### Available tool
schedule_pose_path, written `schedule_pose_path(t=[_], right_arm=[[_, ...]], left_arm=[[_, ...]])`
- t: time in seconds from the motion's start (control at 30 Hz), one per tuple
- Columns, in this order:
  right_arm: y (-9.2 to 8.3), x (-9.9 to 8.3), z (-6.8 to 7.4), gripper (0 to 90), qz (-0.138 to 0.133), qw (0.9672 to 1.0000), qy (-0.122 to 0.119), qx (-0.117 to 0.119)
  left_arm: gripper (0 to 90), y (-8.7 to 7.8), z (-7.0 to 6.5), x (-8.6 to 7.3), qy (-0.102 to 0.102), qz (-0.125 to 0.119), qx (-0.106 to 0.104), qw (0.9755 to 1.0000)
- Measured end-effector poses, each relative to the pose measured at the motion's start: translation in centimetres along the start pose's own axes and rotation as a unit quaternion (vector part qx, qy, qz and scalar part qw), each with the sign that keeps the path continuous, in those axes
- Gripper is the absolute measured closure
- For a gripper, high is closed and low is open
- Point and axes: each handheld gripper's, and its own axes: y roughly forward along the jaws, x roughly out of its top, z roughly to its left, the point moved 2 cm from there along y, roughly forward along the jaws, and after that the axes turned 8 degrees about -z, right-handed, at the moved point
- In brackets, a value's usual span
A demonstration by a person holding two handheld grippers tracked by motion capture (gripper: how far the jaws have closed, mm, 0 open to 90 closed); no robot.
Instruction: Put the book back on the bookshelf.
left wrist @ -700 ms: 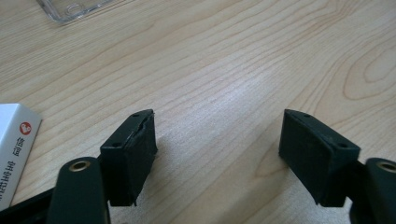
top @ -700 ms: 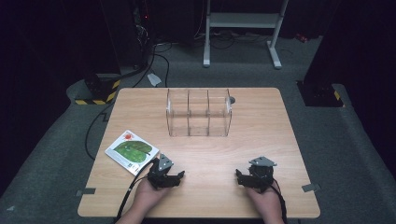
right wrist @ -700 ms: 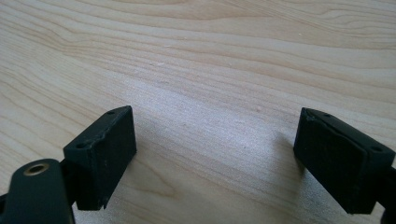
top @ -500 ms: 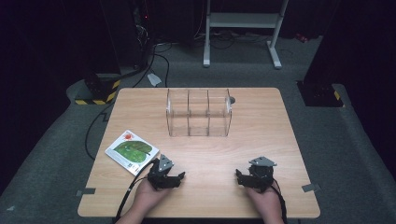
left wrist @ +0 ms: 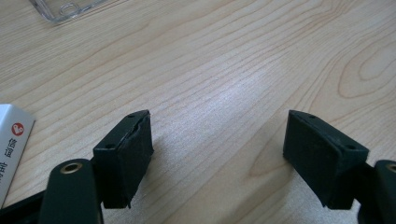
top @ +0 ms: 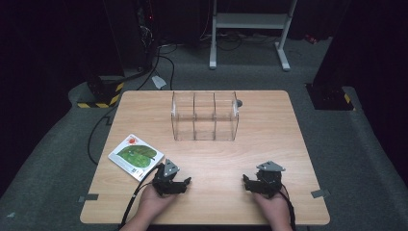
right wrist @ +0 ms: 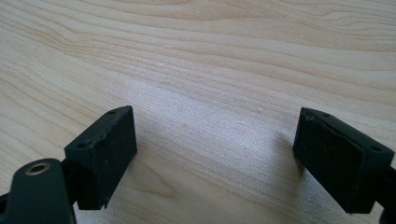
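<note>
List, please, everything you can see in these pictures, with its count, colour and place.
table: one, light wood, middle of the high view, on grey carpet.
clear organiser: one, see-through, three compartments, far half of the table, nothing visible inside.
book: one, white cover with a green leaf picture, near left part of the table, lying flat beside the left gripper.
stand: one, white metal, on the floor beyond the table.
striped block: one, black and yellow, floor off the table's far left corner.
left gripper: one, black, near edge, jaws open, nothing between them.
right gripper: one, black, near edge, jaws open, nothing between them.
</note>
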Motion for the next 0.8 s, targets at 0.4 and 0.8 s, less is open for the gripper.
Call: schedule_pose_path(t=[0.4, 0.8], right_arm=[[0.0, 0.0, 0.0, 13.0, 0.000, 1.0000, -0.001, 0.001], [0.0, 0.0, 0.0, 13.1, 0.000, 1.0000, 0.000, 0.000]], left_arm=[[26.3, -0.4, 0.2, -0.1, 0.012, 0.002, -0.022, 0.9997], [36.1, -4.4, 3.3, 1.2, -0.011, -0.024, -0.023, 0.9994]])
